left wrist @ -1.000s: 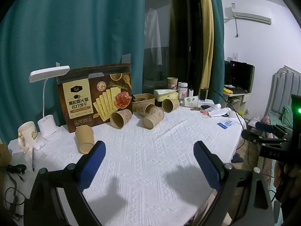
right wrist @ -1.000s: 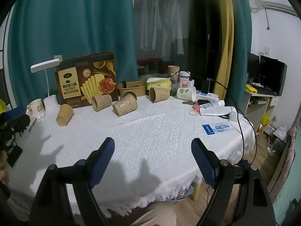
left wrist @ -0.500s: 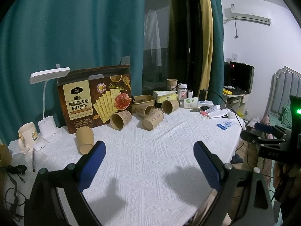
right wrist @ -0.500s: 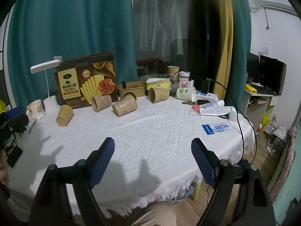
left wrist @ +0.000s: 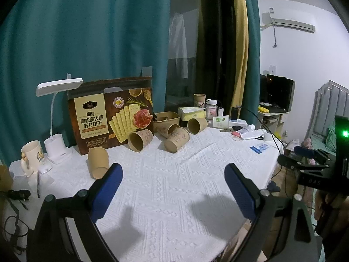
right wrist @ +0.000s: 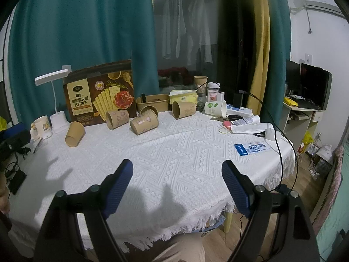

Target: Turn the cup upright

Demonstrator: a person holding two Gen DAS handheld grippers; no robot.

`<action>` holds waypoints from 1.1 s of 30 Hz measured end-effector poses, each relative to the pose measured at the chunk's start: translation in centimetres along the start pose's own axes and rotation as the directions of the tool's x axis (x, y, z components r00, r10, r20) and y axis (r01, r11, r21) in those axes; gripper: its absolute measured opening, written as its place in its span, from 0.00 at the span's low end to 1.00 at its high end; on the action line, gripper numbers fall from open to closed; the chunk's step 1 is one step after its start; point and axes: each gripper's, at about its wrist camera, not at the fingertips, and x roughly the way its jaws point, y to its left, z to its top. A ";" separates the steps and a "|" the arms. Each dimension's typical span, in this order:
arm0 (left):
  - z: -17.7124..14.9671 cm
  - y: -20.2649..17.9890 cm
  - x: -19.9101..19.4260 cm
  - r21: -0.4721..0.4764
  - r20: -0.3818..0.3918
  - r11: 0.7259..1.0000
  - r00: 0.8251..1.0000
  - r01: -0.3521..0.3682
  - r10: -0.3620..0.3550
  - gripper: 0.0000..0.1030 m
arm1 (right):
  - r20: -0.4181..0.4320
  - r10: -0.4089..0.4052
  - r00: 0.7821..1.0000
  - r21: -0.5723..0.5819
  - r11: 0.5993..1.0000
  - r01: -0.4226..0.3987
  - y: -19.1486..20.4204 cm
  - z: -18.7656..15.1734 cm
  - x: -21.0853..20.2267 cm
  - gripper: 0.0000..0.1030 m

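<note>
1. Both tongs are wide apart and holding nothing: left gripper (left wrist: pixel 172 187), right gripper (right wrist: pixel 176 183), both over the table's (right wrist: pixel 174 163) near edge.
2. The cups lie on their sides along the far edge; the plain cup (left wrist: pixel 98 162) near the far-left corner looks like the easiest pick.
3. I'd come in side-on with the left, pinch mid-wall gently since paper crushes, then rotate it mouth-up.

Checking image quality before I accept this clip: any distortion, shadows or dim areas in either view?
Left wrist view: strong fisheye bending, black corners, two tool shadows on the tablecloth, cups sharp. Right wrist view: same bending, dim bluish light, dark window, shadows on the tablecloth near the right tool.
</note>
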 end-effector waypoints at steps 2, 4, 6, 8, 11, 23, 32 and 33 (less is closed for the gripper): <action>0.0 0.0 0.0 -0.001 0.000 1.000 1.000 0.001 -0.001 0.92 | 0.000 -0.001 1.000 0.001 1.000 0.001 0.0 -0.1 0.0 0.79; 0.1 0.1 -0.1 -0.001 0.001 1.000 1.000 0.003 -0.003 0.92 | 0.002 -0.001 1.000 0.003 1.000 0.001 0.0 -0.1 0.0 0.79; 0.0 0.1 -0.1 -0.001 0.003 1.000 1.000 0.000 0.000 0.92 | 0.003 -0.002 1.000 0.002 1.000 0.002 -0.1 0.0 0.0 0.79; 0.0 0.1 -0.1 -0.001 0.003 1.000 1.000 0.001 -0.001 0.92 | 0.002 -0.003 1.000 0.001 1.000 0.003 0.0 0.0 0.0 0.79; -0.1 0.1 -0.2 0.001 0.004 1.000 1.000 0.000 0.000 0.92 | 0.004 -0.003 1.000 0.002 1.000 0.003 -0.1 0.1 -0.1 0.79; 0.2 0.1 -0.4 0.003 0.014 1.000 1.000 -0.001 0.000 0.92 | 0.008 -0.001 1.000 -0.002 1.000 0.001 0.1 0.4 -0.3 0.79; 0.3 0.0 -0.4 0.005 0.017 1.000 1.000 -0.001 0.001 0.92 | 0.014 -0.001 1.000 -0.004 1.000 0.001 0.3 0.9 -0.4 0.79; 0.2 0.0 -0.4 0.006 0.017 1.000 1.000 -0.002 0.001 0.92 | 0.014 0.000 1.000 -0.003 1.000 0.000 0.3 0.9 -0.5 0.79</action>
